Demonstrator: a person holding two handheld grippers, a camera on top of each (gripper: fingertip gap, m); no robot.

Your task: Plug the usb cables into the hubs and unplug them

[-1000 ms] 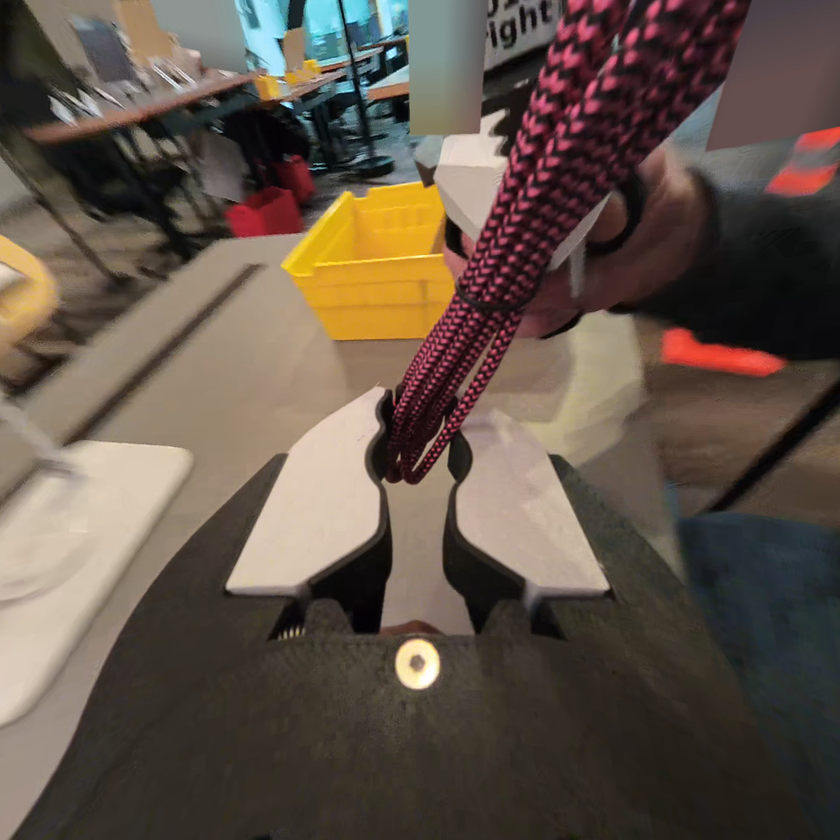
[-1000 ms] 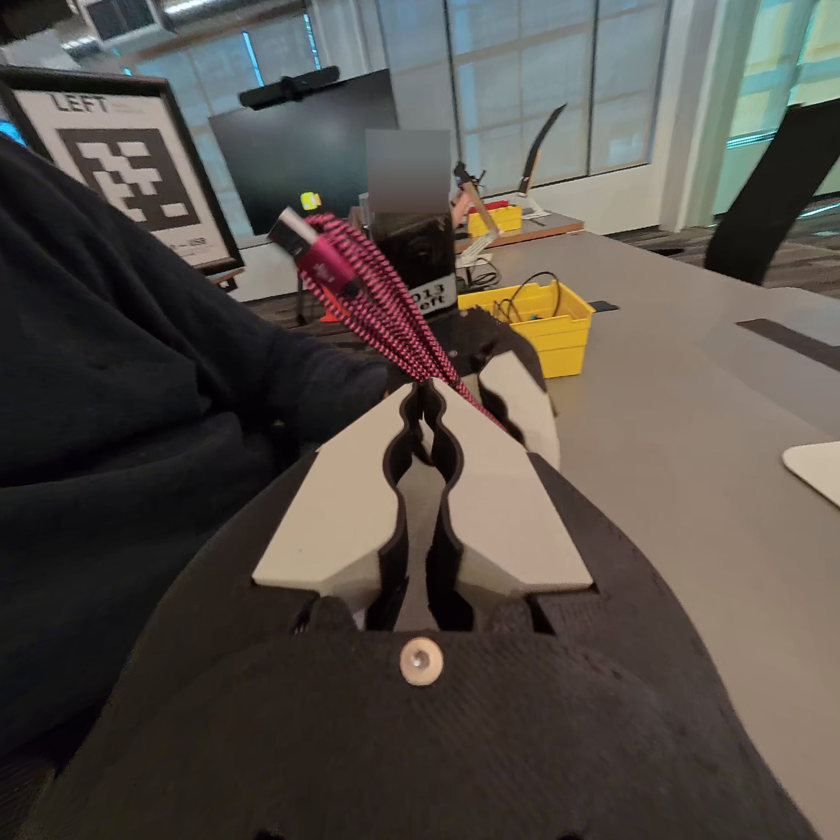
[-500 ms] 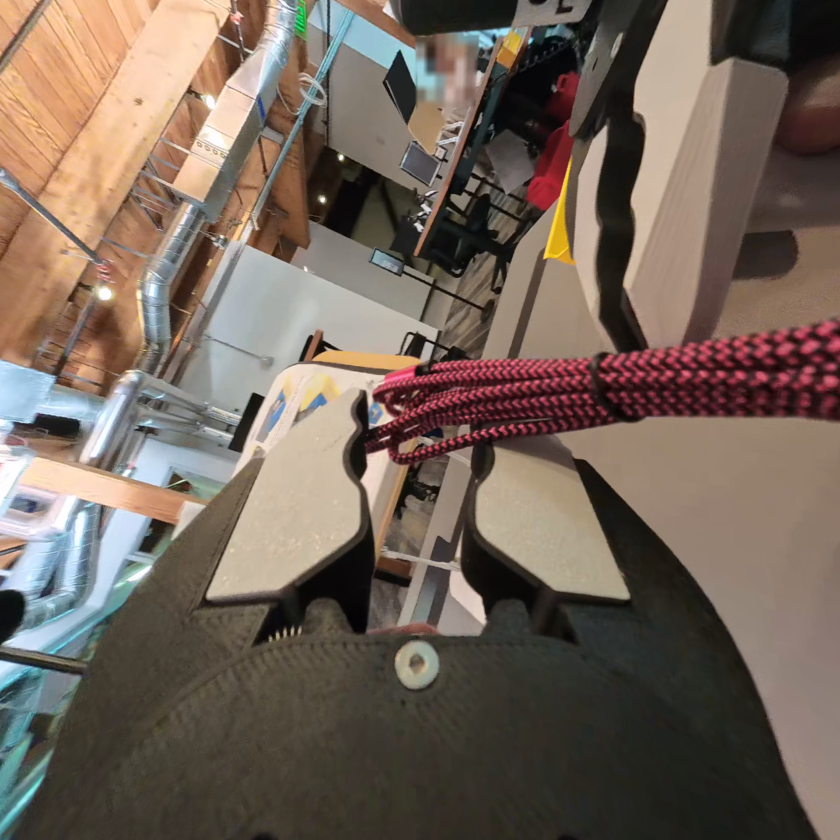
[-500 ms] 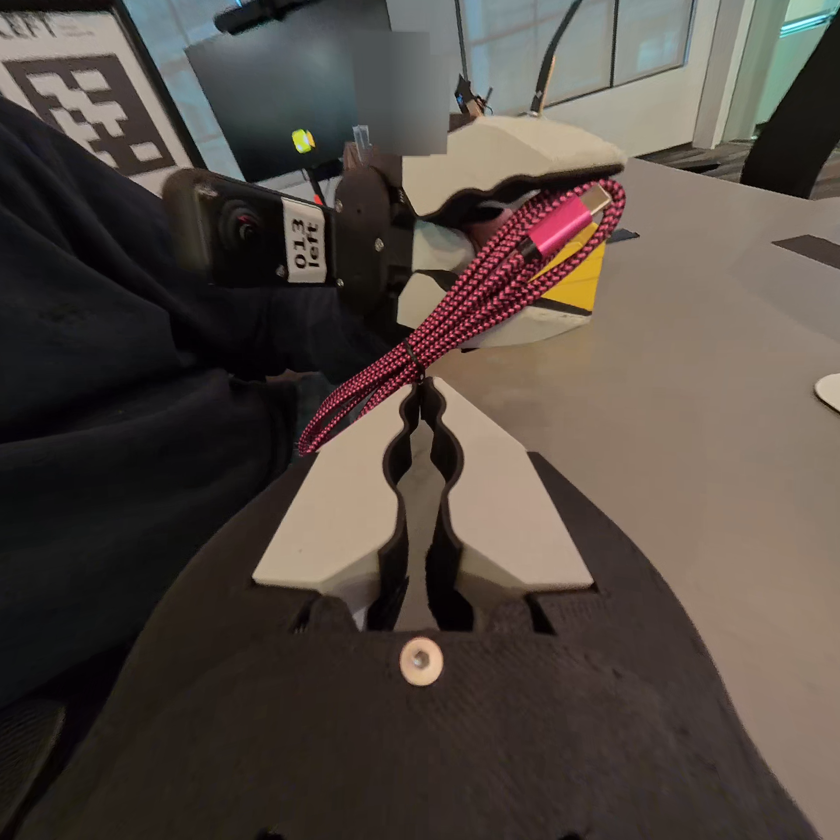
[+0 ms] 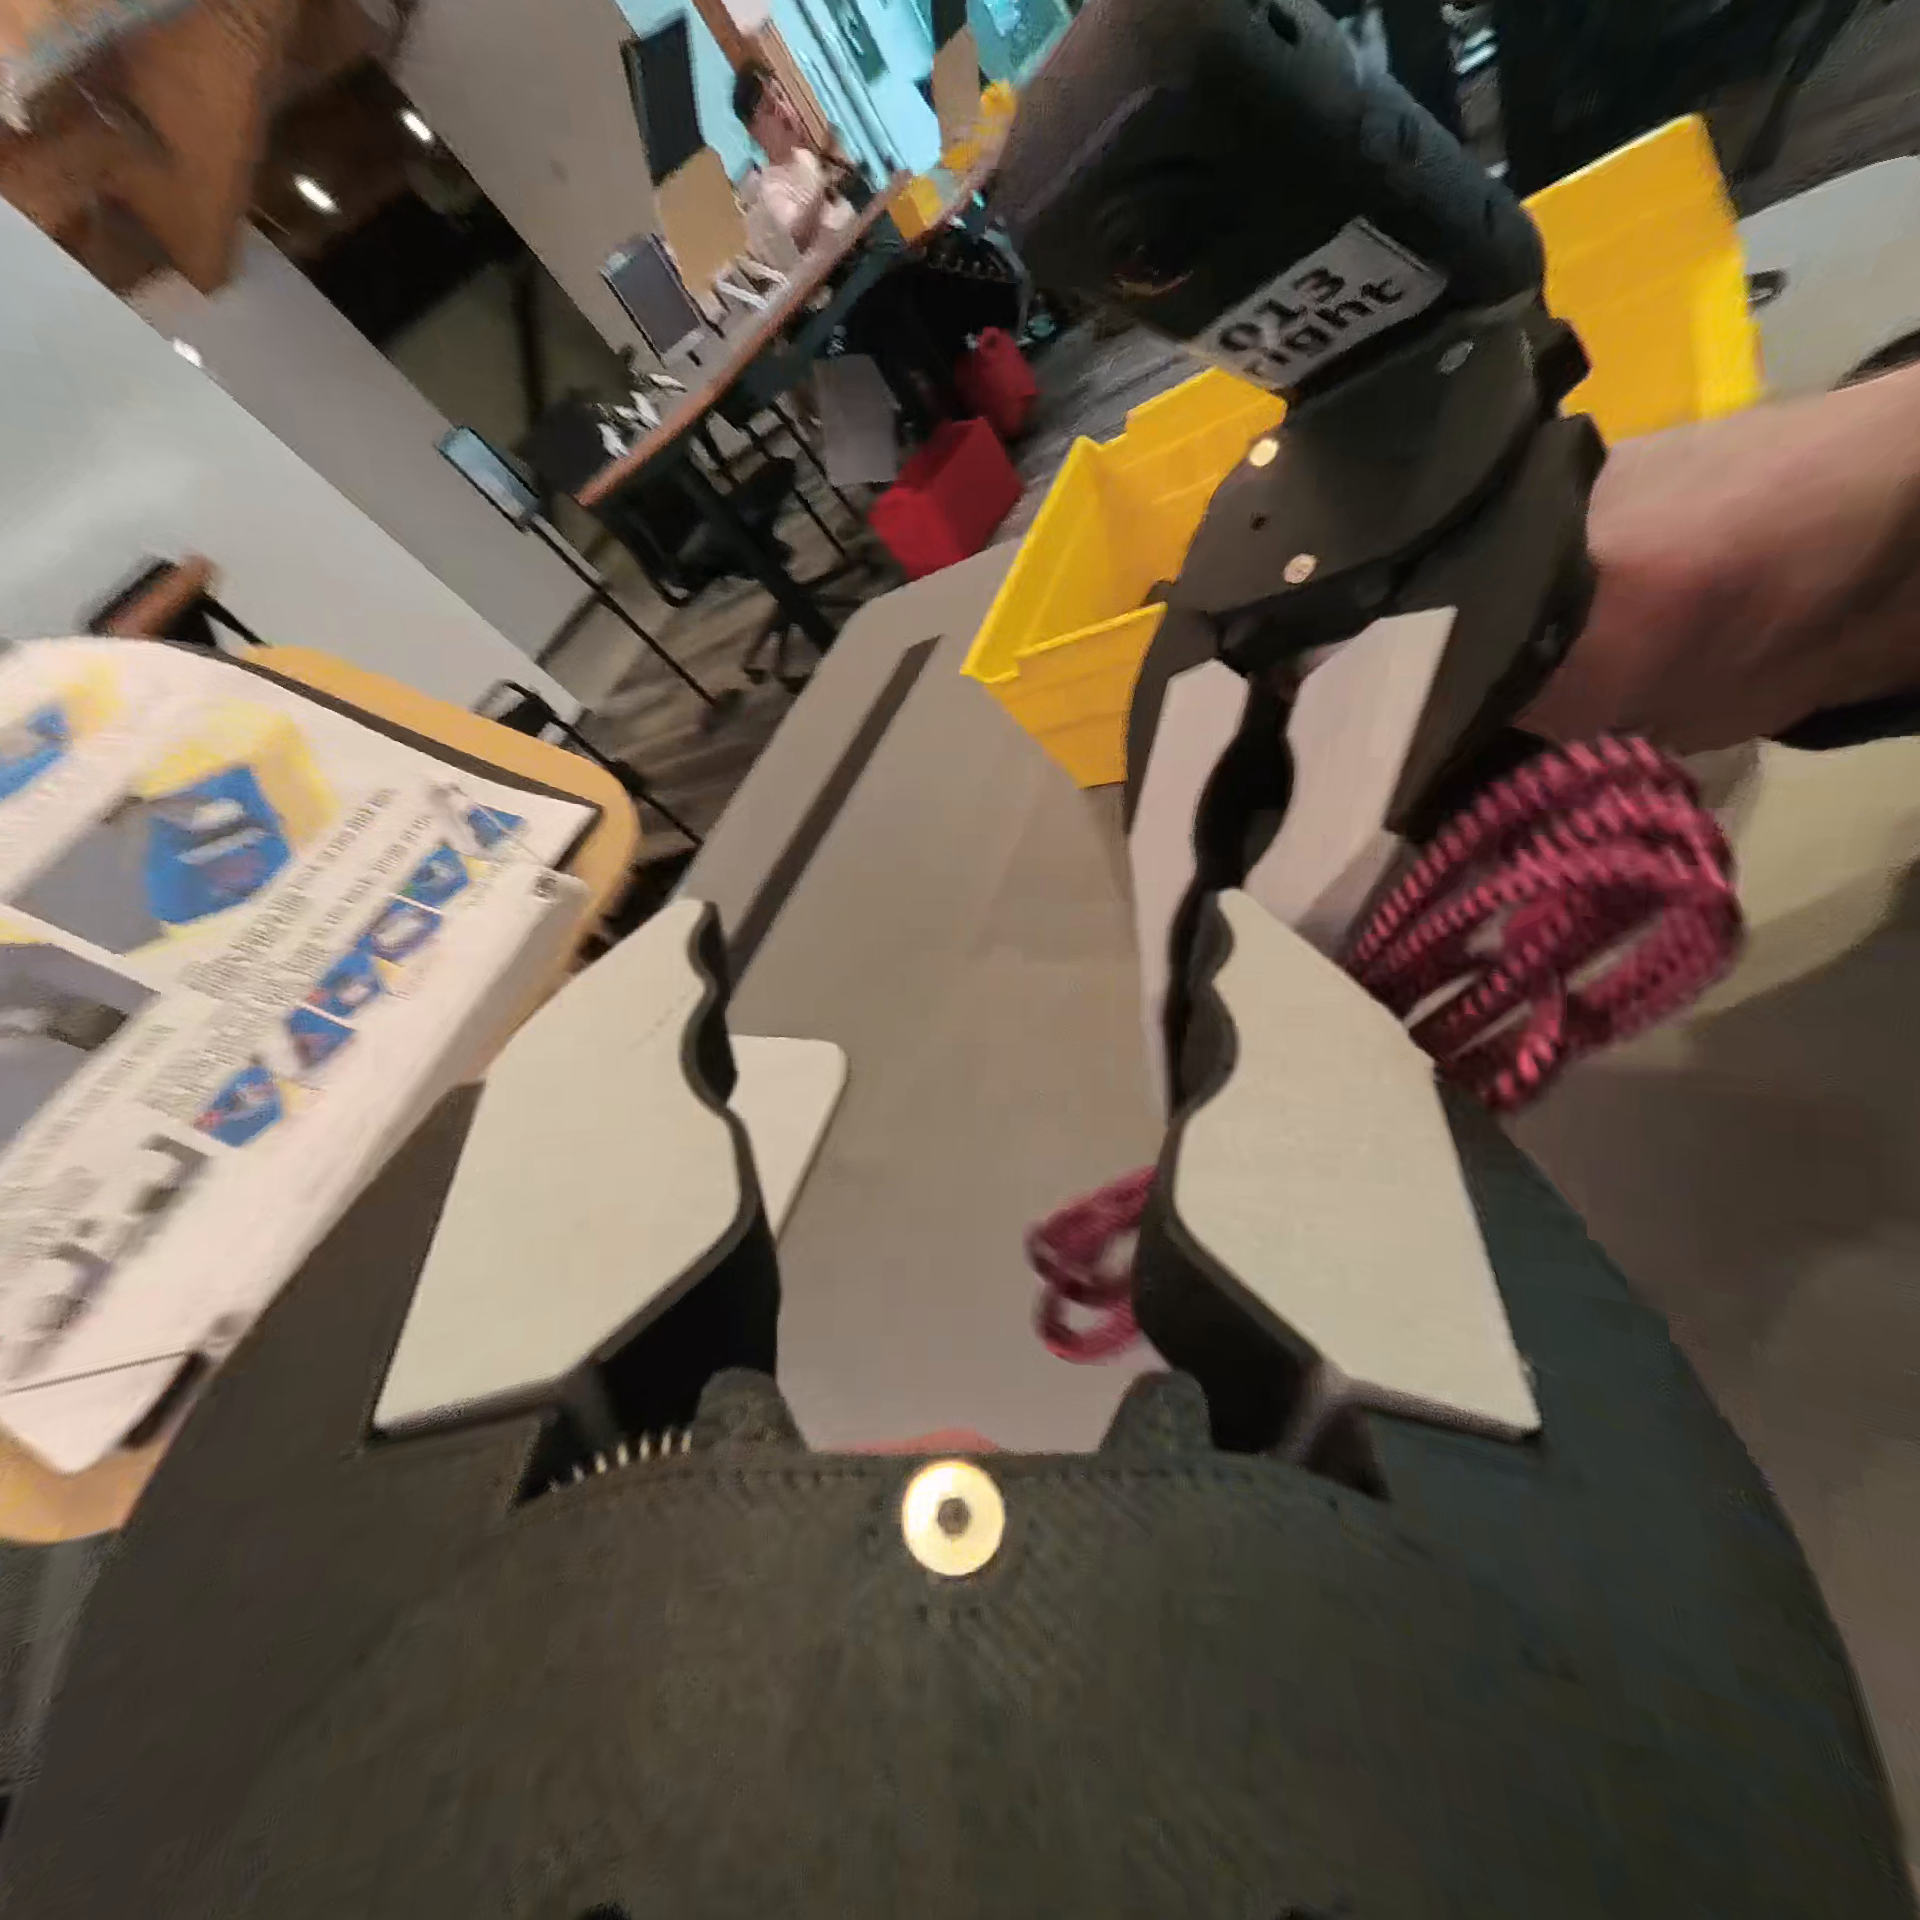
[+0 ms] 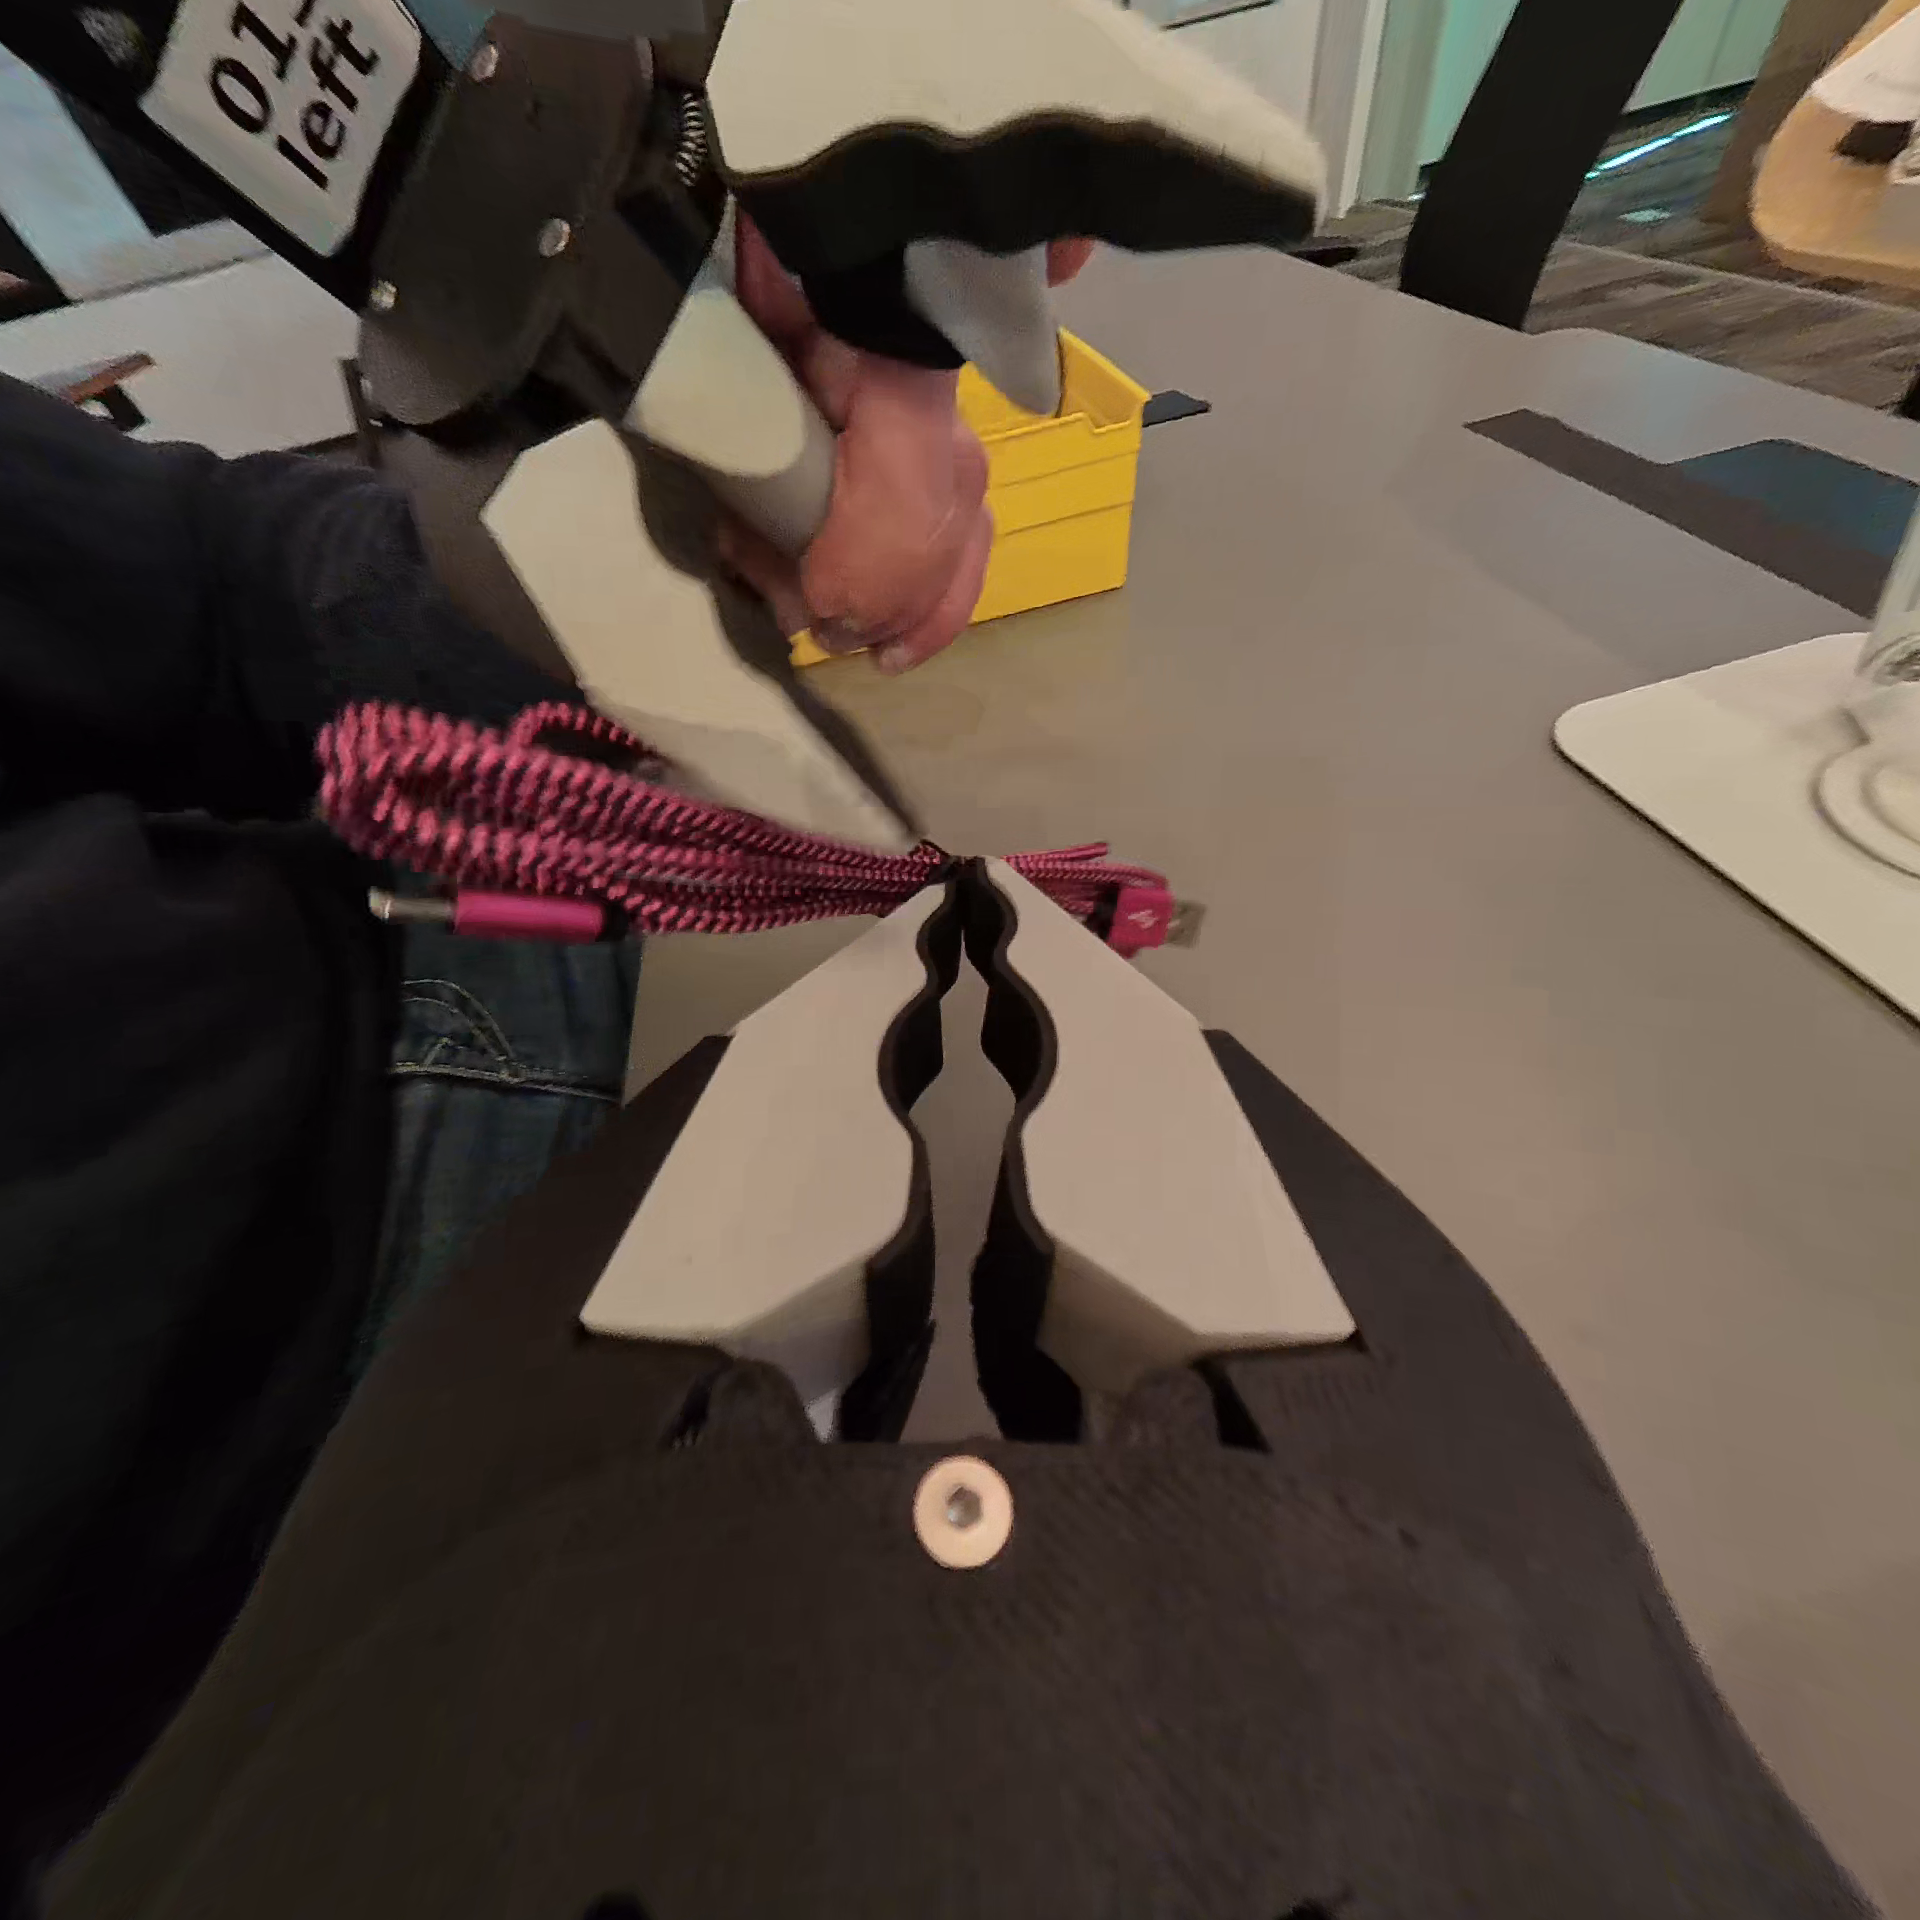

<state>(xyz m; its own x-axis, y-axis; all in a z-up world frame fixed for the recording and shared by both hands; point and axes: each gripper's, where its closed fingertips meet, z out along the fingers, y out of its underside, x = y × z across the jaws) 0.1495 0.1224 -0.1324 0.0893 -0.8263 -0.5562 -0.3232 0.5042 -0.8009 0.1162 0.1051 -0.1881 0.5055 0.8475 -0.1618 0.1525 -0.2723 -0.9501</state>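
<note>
Cable first: the magenta braided USB cable (image 6: 582,831) is a tied bundle, pinched at its bound middle by the right gripper (image 6: 968,878), whose tips are clenched on it. Its loops and one metal plug (image 6: 488,916) hang out on one side of the tips, and the second plug (image 6: 1148,923) juts out on the other. The bundle hangs just above the grey table (image 6: 1351,935), on the near side of the yellow bin (image 6: 1049,520).

No hub shows in either view, so by my reading this is early preparation — the bundle has to be loosened and one plug freed before anything can be plugged in. The next move calls for the left gripper (image 5: 956,987) to take a loop or a plug end while the right one keeps the middle steady.

The left gripper is released, fingers spread wide and grasping nothing. In the right wrist view it reaches in from above, tilted steeply down, with one fingertip (image 6: 873,800) just beside the pinch point. The person's hand (image 6: 894,520) behind it sits in front of the yellow bin.
</note>
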